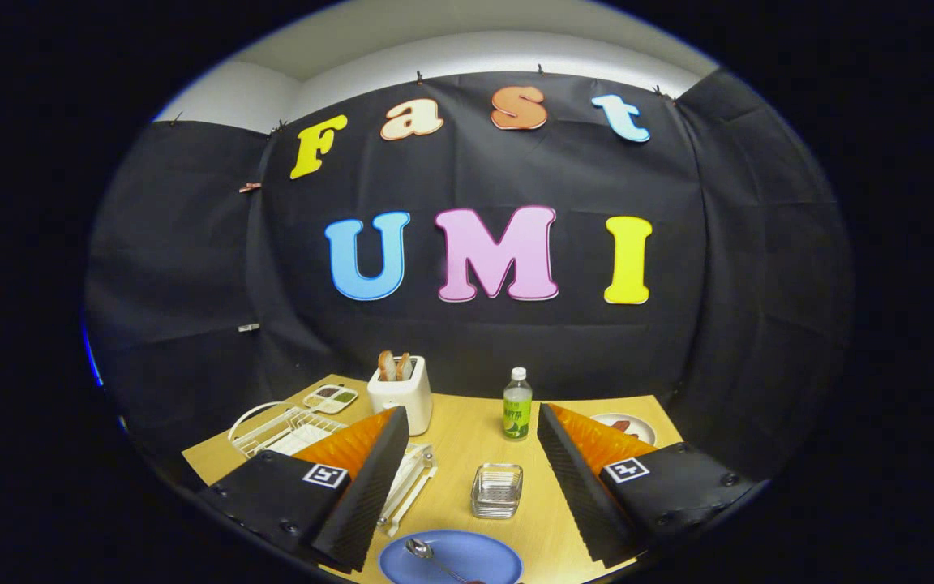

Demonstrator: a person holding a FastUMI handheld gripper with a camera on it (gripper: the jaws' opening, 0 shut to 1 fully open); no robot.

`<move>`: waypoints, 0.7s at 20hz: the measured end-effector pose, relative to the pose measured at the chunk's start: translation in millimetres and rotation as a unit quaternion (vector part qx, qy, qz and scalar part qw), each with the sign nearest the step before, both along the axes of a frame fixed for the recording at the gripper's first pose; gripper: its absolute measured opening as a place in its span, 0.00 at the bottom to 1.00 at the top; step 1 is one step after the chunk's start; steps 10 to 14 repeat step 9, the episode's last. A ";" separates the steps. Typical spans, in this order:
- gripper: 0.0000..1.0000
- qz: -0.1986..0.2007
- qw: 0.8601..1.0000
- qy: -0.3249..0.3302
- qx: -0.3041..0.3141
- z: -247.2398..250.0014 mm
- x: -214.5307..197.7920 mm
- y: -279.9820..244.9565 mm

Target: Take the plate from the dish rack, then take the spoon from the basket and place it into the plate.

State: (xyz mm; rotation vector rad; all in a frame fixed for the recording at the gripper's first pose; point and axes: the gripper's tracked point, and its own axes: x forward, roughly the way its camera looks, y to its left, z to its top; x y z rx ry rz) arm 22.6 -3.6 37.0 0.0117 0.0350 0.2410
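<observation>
Gripper view: we see the gripper (467, 478) lifted over the bench (467, 422).
Jaws: spread wide, holding nothing.
Plate (467, 556): near, flat on the bench, out of the dish rack (284, 430).
Spoon (426, 553): lying in the plate.
Basket (497, 490): just beyond, looks empty.
Progress: we judge both steps done.

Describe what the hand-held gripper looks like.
The hand-held gripper has two wedge-shaped fingers with ribbed inner faces. Each sits on a black block with round screws and a small square black-and-white marker. No cables visible.
</observation>
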 end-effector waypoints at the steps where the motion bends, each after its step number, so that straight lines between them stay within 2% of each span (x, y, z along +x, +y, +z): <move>1: 0.98 -0.018 1.000 -0.011 -0.001 9.4 -7.4 -4.0; 6: 0.98 -0.083 0.996 -0.029 0.007 15.9 -47.4 -13.4; 9: 0.98 -0.102 0.994 -0.033 0.021 10.6 -63.2 -12.4; 14: 0.98 -0.102 0.994 -0.033 0.021 10.6 -63.2 -12.4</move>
